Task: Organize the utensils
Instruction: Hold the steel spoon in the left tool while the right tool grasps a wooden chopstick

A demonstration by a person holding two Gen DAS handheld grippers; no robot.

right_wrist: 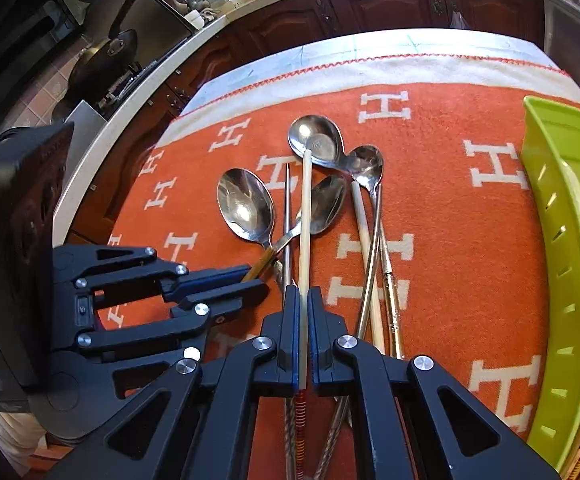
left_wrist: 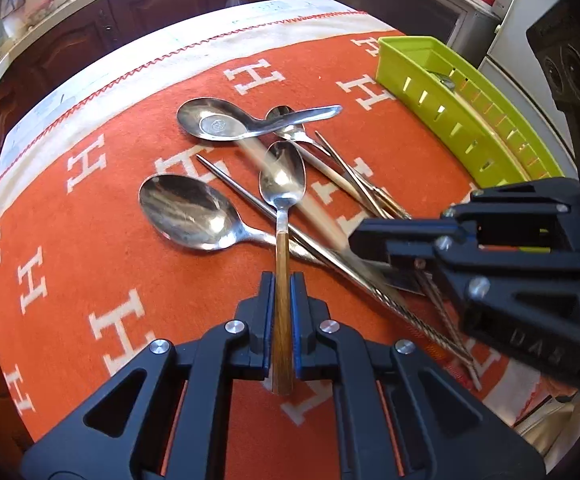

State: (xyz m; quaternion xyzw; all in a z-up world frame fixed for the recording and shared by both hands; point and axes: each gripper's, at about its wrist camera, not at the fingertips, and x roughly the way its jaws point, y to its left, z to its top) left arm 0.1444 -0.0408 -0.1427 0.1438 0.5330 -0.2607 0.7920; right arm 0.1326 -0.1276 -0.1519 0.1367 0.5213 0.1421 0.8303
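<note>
The left gripper [left_wrist: 283, 280] clamps a wooden-handled spoon [left_wrist: 281, 184]; the right gripper [right_wrist: 303, 300] clamps a pale chopstick [right_wrist: 305, 216].

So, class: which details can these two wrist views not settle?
- Green tray contents: the left view shows only a glint behind the wall; the right view cuts them at the edge.
- Pale chopstick in the right gripper: motion-blurred in the left view.
- Round mark in the short-handled spoon: too small.

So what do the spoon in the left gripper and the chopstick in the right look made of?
Spoon: polished metal bowl, mirror-bright with reflections; handle looks like brown wood, or a wood-look finish, streaked like grain. Chopstick: pale, matte cream shaft, probably bamboo or plastic; red and orange bands near its butt end.
</note>
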